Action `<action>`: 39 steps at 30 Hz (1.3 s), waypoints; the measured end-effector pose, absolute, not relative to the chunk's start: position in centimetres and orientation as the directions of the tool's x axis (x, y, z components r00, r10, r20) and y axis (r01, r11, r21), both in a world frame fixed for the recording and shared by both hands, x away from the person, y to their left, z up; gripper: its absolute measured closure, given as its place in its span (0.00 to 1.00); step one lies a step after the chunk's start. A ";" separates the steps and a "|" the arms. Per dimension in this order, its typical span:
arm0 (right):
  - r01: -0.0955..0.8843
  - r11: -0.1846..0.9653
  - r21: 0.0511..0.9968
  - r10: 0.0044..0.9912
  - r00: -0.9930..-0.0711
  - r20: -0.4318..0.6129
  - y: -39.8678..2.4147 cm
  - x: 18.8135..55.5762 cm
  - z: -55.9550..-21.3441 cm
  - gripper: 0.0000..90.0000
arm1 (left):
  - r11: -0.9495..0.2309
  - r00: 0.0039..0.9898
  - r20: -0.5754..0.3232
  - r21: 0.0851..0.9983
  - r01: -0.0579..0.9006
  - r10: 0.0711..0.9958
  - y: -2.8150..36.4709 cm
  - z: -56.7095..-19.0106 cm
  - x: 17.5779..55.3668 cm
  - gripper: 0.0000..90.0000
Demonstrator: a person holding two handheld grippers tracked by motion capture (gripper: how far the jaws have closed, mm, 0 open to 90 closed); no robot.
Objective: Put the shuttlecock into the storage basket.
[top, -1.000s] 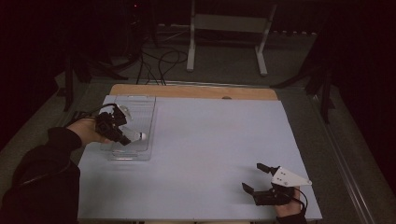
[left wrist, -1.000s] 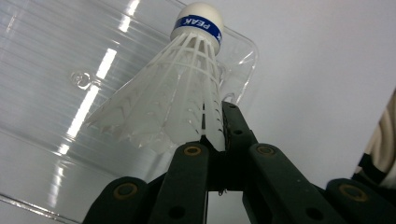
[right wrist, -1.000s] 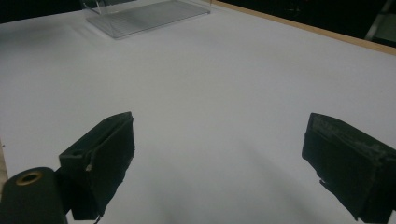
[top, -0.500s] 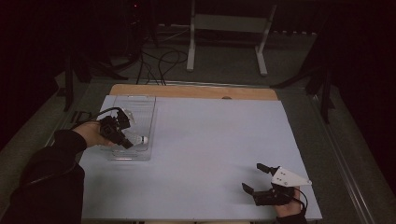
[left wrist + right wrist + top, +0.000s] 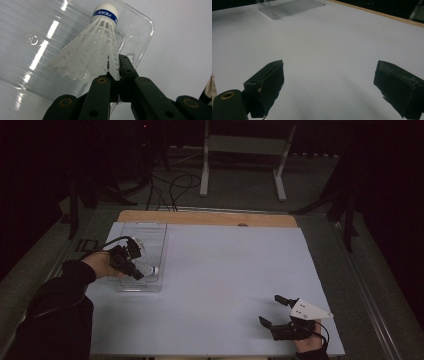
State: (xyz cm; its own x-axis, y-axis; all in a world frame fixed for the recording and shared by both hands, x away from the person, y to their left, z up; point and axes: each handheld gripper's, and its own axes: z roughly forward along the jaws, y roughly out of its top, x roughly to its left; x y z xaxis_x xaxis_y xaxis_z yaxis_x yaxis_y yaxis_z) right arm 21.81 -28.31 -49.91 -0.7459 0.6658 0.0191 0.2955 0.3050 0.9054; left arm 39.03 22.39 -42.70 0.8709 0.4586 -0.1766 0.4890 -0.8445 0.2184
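We see a white shuttlecock (image 5: 96, 50) with a plastic skirt and a white cork tip ringed by a blue band, at upper centre of the left gripper view. It is pinched at its skirt edge, tip pointing away, over the clear tray (image 5: 30, 32) at left.

A clear, shallow plastic tray (image 5: 150, 232) is occupying the left edge of the pale blue table sheet (image 5: 230, 270). The broad middle is lying open between it and the right gripper (image 5: 272, 310), offering unobstructed passage.
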 end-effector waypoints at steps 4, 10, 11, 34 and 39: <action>0.294 0.307 0.905 0.667 -0.745 0.016 -28.3 21.8 -49.9 0.11 | -0.836 0.865 -0.176 0.228 0.500 0.470 22.2 -43.1 39.2 0.95; 0.296 0.306 0.905 0.669 -0.743 0.017 -28.4 21.8 -49.9 0.11 | -0.788 0.815 -0.154 0.209 0.579 0.558 22.0 -43.3 39.7 0.66; 0.296 0.307 0.905 0.669 -0.743 0.016 -28.4 21.8 -49.9 0.11 | -0.775 0.803 -0.150 0.212 0.596 0.577 22.0 -43.2 39.7 0.62; 0.299 0.312 0.902 0.669 -0.743 0.015 -28.3 21.8 -49.9 0.11 | -0.687 0.737 -0.088 0.302 0.661 0.670 21.1 -40.8 39.4 0.00; 0.298 0.313 0.902 0.671 -0.742 0.012 -28.3 21.8 -49.9 0.11 | -0.684 0.741 -0.067 0.335 0.648 0.669 20.4 -40.5 39.0 0.00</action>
State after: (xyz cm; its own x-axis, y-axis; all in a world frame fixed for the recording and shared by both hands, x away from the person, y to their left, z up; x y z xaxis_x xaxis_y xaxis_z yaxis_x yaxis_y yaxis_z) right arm 21.77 -28.32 -49.88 -0.7418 0.6705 0.0121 0.2976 0.3130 0.9019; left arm 39.00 20.35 -40.50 0.7406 0.6686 -0.0672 0.6479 -0.6839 0.3354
